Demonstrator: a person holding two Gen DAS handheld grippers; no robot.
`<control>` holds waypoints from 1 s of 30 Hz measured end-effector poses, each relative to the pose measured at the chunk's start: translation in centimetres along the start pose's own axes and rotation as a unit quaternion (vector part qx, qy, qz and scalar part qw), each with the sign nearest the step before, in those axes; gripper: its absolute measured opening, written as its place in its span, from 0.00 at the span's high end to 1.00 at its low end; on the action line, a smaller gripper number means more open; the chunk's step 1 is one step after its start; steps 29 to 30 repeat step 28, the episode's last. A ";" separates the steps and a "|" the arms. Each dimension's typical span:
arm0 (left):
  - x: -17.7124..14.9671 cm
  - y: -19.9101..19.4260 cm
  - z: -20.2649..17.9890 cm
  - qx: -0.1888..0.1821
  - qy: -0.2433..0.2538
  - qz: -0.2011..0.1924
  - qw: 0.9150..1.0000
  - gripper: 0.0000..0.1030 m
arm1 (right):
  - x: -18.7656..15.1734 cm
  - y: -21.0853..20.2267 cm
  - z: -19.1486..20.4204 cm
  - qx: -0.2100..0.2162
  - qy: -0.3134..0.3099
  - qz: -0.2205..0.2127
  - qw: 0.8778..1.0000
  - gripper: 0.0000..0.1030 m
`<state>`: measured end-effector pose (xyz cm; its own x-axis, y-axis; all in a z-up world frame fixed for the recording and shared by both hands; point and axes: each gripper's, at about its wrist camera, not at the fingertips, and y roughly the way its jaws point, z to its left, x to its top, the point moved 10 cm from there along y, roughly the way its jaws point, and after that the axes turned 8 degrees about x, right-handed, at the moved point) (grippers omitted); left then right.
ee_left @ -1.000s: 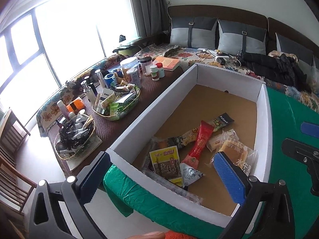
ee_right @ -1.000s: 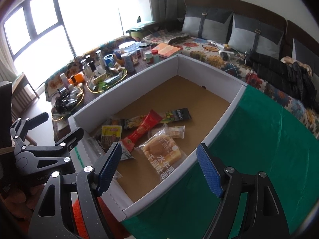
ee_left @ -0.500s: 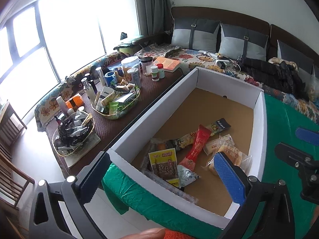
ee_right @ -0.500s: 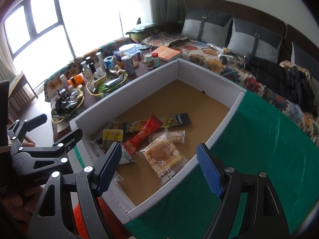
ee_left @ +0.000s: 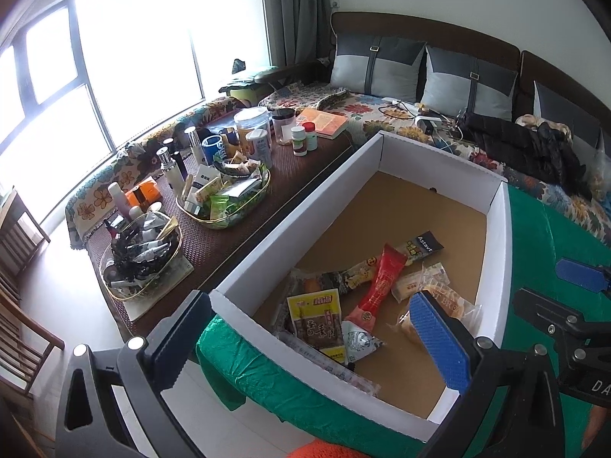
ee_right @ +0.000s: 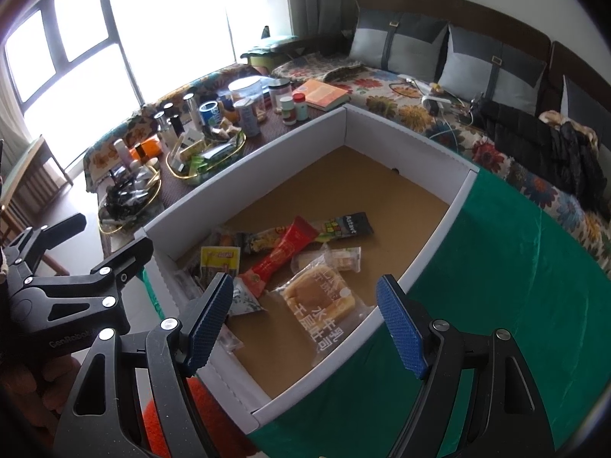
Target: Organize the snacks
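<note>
A big white cardboard box (ee_left: 298, 225) with a brown floor stands on green cloth. In its near end lie several snacks: a yellow packet (ee_left: 319, 322), a long red packet (ee_left: 382, 282), a dark packet (ee_left: 422, 246) and a clear bag of bread (ee_right: 320, 297). My left gripper (ee_left: 313, 336) hovers open above the box's near corner, holding nothing. My right gripper (ee_right: 305, 320) hangs open over the bread and the box's near right wall (ee_right: 420, 263), also holding nothing. The left gripper's right finger hides part of the bread in the left wrist view.
Left of the box, a dark side table carries a gold-rimmed tray (ee_left: 225, 198) of packets, a basket (ee_left: 141, 252) of cosmetics, jars and bottles. Behind is a floral sofa with grey cushions and a black jacket (ee_left: 534, 149). Green cloth (ee_right: 496, 267) spreads to the right.
Almost nothing. Both grippers hover in place with their jaws as wide as before. The views drift only slightly and no snack has moved.
</note>
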<state>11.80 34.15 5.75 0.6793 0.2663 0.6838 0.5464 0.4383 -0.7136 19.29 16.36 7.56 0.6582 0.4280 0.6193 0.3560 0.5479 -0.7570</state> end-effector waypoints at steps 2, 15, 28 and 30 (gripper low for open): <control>0.1 0.3 0.2 0.002 -0.005 0.004 1.000 0.00 | 0.1 0.2 0.0 0.000 0.001 0.001 1.000 0.22; 0.6 0.8 -0.1 0.002 -0.004 0.005 1.000 0.00 | 0.5 0.6 -0.3 -0.004 0.004 -0.001 1.000 0.22; 1.1 1.0 -0.9 -0.021 -0.009 -0.003 1.000 0.00 | 0.4 1.0 -0.4 -0.003 0.002 0.002 1.000 0.22; 1.1 1.0 -0.9 -0.021 -0.009 -0.003 1.000 0.00 | 0.4 1.0 -0.4 -0.003 0.002 0.002 1.000 0.22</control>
